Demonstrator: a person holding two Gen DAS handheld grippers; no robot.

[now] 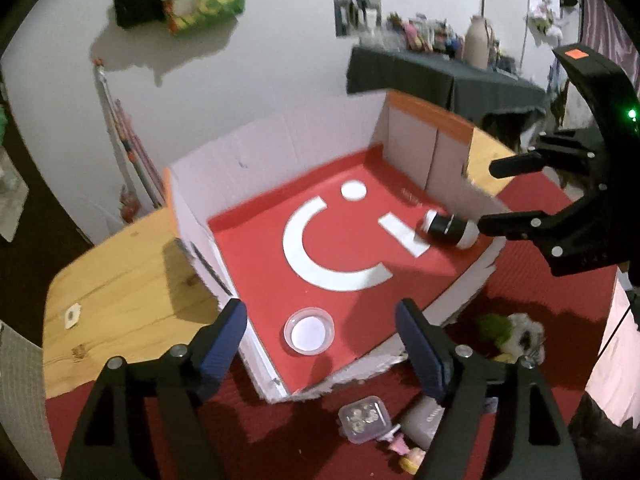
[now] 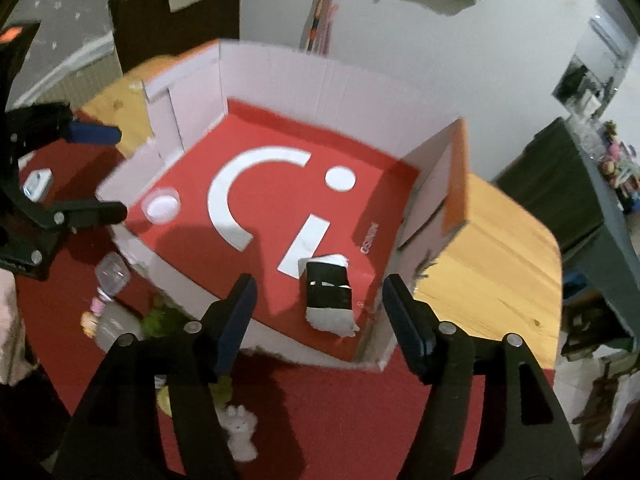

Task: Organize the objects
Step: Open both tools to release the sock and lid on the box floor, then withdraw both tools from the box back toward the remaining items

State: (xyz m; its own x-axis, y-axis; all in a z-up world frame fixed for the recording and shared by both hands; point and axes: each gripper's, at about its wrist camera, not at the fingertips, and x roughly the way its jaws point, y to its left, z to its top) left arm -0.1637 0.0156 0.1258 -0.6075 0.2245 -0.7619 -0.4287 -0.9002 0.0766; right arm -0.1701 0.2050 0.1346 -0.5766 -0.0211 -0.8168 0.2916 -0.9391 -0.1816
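Note:
A white cardboard box (image 1: pixel 280 136) with a red floor and a white logo stands on the table. In its near corner lies a small clear round dish (image 1: pixel 309 336), below my left gripper (image 1: pixel 320 320), which is open and holds nothing. A black-and-white bottle (image 1: pixel 450 230) lies on its side by the box's right wall. In the right wrist view that bottle (image 2: pixel 328 296) lies on the box (image 2: pixel 300 76) floor under my right gripper (image 2: pixel 320 304), also open and apart from it. Each view shows the other gripper: right gripper (image 1: pixel 500 196), left gripper (image 2: pixel 116 174), near the dish (image 2: pixel 161 205).
On the red mat in front of the box lie a clear plastic container (image 1: pixel 364 418), a white tube (image 1: pixel 424 420), a green-and-white plush (image 1: pixel 508 330) and a small pink toy (image 1: pixel 408 452). The wooden table (image 2: pixel 500 272) extends beyond the box. A dark-clothed side table (image 1: pixel 440 76) stands behind.

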